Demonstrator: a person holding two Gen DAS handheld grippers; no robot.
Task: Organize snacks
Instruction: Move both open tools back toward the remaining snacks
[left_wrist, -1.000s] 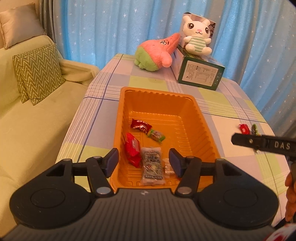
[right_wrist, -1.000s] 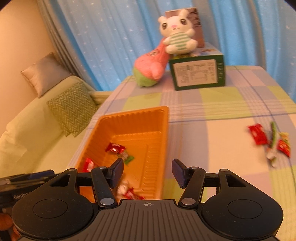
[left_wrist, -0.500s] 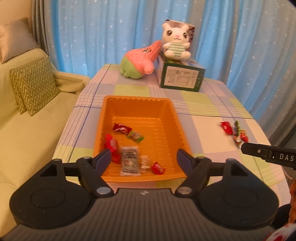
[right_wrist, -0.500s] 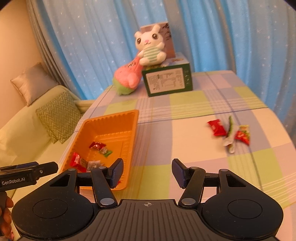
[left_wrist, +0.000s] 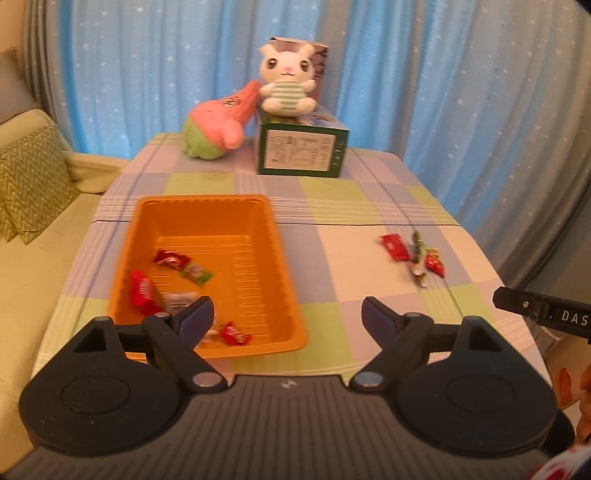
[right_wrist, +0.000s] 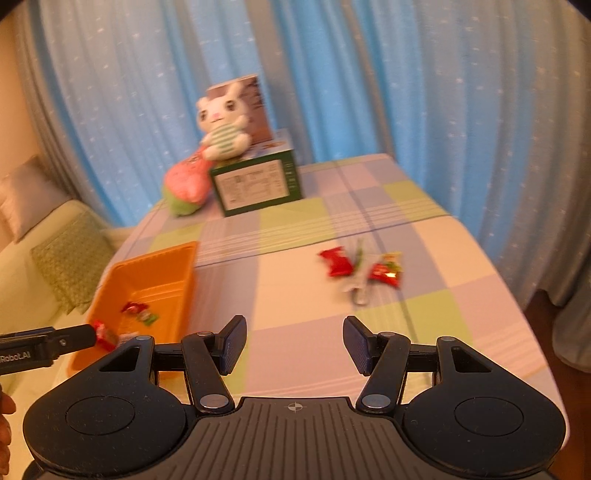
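Pulling back from the orange tray (left_wrist: 207, 266), the left gripper (left_wrist: 288, 317) has just been opening its jaws and now stands wide with nothing between them; a small red snack (left_wrist: 232, 334) that was not in the tray a second ago lies near its front wall, so that drop looks done. Right of the tray, three loose snacks (right_wrist: 360, 267) wait on the table (right_wrist: 295, 288). The right gripper (right_wrist: 293, 343), half open and empty, now faces them, likely next.
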